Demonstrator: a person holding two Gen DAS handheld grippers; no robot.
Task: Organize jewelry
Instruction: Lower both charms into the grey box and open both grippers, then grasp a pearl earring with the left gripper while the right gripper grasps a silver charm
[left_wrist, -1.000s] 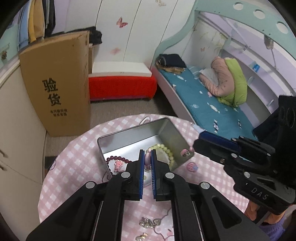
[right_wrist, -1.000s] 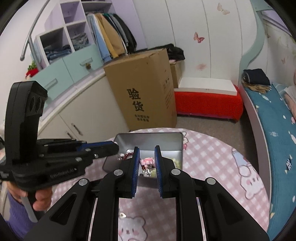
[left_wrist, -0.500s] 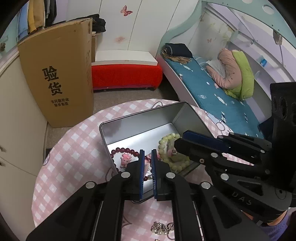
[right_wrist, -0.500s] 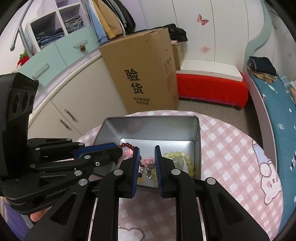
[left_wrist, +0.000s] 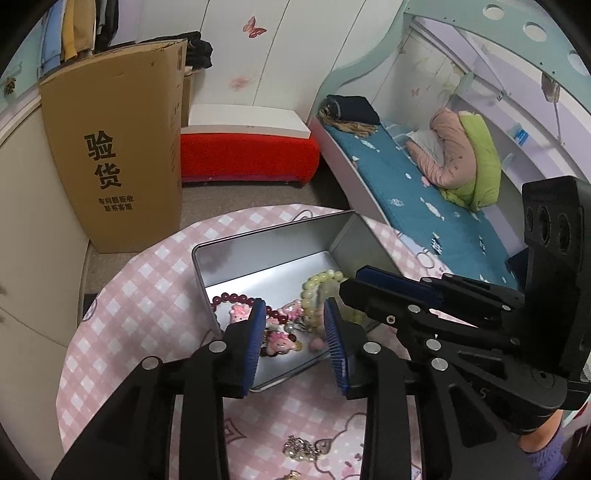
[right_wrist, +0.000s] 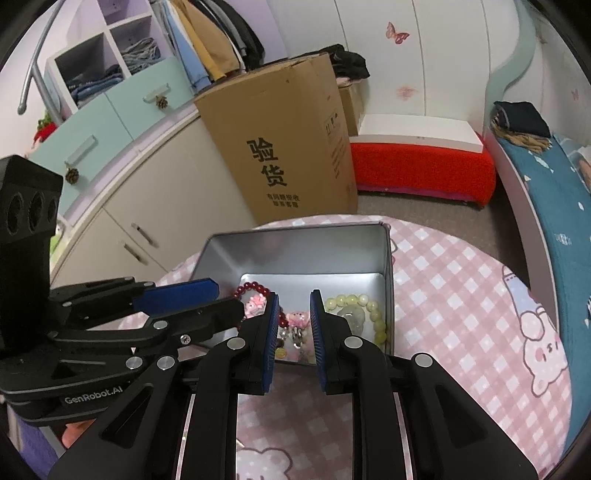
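Both grippers over the metal tin (left_wrist: 273, 254) on the pink-check table (right_wrist: 461, 280). Left gripper (left_wrist: 295, 325) spread wide, empty; right gripper (right_wrist: 293, 317) parted, empty. Bracelets in tin: red beads (right_wrist: 251, 288), green beads (right_wrist: 369, 306). Silver chain (left_wrist: 301, 448) w/ charm left outside. Cardboard box (right_wrist: 284, 147) behind.

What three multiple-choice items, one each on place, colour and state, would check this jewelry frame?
1. Where does the pale green bead bracelet lie?
A. on the tablecloth
B. inside the metal tin
C. on the bed

2. What colour is the other bead bracelet in the tin?
A. dark red
B. blue
C. white

3. How does the left gripper stand?
A. shut on a bracelet
B. shut and empty
C. open, holding nothing

Answers:
1. B, its beads rest on the tin's floor by the right wall.
2. A, dark red beads curve along the tin's left side.
3. C, a clear gap shows between its blue pads, with the charms visible through it.
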